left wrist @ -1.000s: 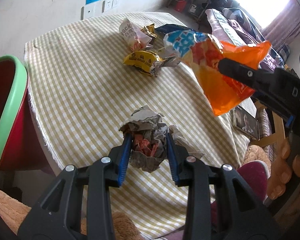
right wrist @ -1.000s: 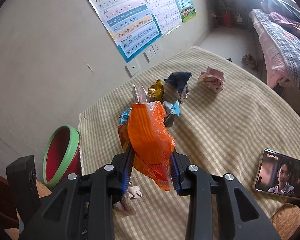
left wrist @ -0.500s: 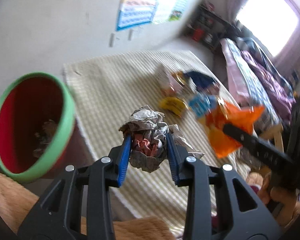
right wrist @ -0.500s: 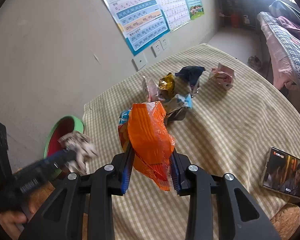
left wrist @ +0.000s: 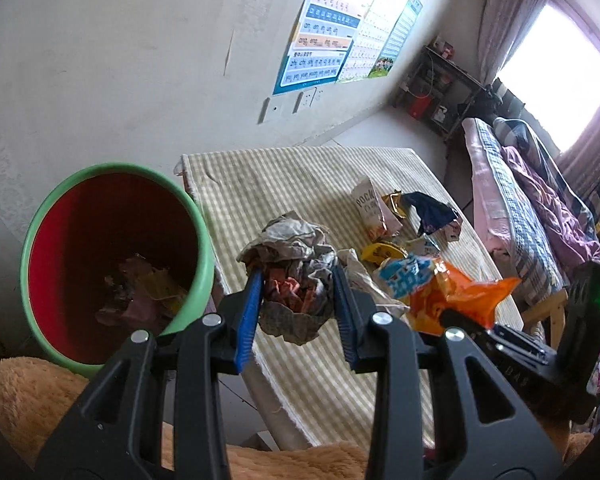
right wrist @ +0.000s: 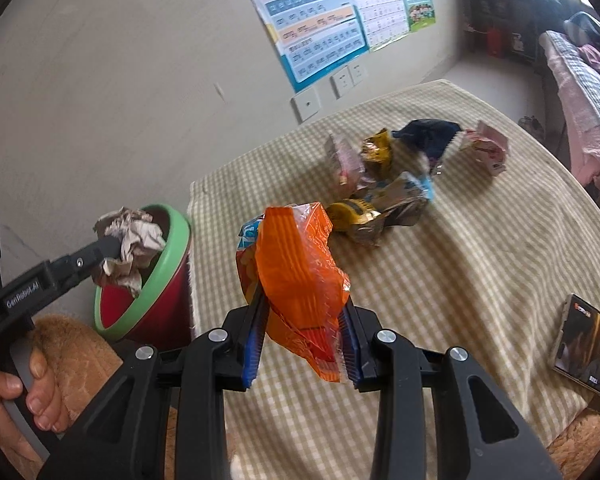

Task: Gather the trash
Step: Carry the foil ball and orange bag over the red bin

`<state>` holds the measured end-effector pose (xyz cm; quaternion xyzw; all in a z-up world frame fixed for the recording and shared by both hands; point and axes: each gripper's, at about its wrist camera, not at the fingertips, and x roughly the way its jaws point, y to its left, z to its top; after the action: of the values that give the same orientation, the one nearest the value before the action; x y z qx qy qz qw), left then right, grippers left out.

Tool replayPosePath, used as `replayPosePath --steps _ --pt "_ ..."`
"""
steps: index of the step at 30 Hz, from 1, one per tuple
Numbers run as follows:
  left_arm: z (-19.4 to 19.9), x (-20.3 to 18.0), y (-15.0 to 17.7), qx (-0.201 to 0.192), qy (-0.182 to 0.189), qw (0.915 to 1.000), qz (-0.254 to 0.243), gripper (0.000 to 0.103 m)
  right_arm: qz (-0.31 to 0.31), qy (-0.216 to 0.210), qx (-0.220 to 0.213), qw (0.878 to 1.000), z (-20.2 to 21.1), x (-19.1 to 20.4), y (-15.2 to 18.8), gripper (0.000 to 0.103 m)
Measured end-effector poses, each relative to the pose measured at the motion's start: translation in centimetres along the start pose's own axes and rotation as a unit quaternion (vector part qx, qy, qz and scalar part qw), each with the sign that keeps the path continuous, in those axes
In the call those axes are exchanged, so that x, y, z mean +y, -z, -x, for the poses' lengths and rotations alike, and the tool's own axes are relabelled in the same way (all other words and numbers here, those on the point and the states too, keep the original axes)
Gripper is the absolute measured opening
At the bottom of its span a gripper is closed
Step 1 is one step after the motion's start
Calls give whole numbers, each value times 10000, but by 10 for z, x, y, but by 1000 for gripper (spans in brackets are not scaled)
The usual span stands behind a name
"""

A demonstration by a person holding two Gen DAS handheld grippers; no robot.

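Only right wrist view shows phone (right wrist: 588,347) on tablecloth (right wrist: 480,264)

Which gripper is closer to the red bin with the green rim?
Left. The left gripper holds the crumpled paper right at the bin's green rim. The right gripper holds the orange bag over the checkered table, beside the bin.

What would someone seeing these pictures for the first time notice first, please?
The bright orange snack bag clamped in the right gripper over the checked tablecloth. Next, the crumpled paper wad held by the left gripper at the rim of the red bin beside the table.
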<state>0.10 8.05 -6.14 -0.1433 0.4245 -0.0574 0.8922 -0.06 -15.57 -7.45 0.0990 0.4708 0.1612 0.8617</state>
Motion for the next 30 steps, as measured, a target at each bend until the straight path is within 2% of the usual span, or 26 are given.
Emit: replayPosePath --steps 11,23,30 --pt "20 19 -9 -224 -19 9996 167 33 219 -99 75 9997 -10 21 -5 33" --pt "61 71 -20 -631 -606 9950 488 33 461 -229 69 9986 -21 41 -18 33" --pt "63 82 -21 -686 -708 9935 576 33 747 -338 69 9966 -26 67 -23 33"
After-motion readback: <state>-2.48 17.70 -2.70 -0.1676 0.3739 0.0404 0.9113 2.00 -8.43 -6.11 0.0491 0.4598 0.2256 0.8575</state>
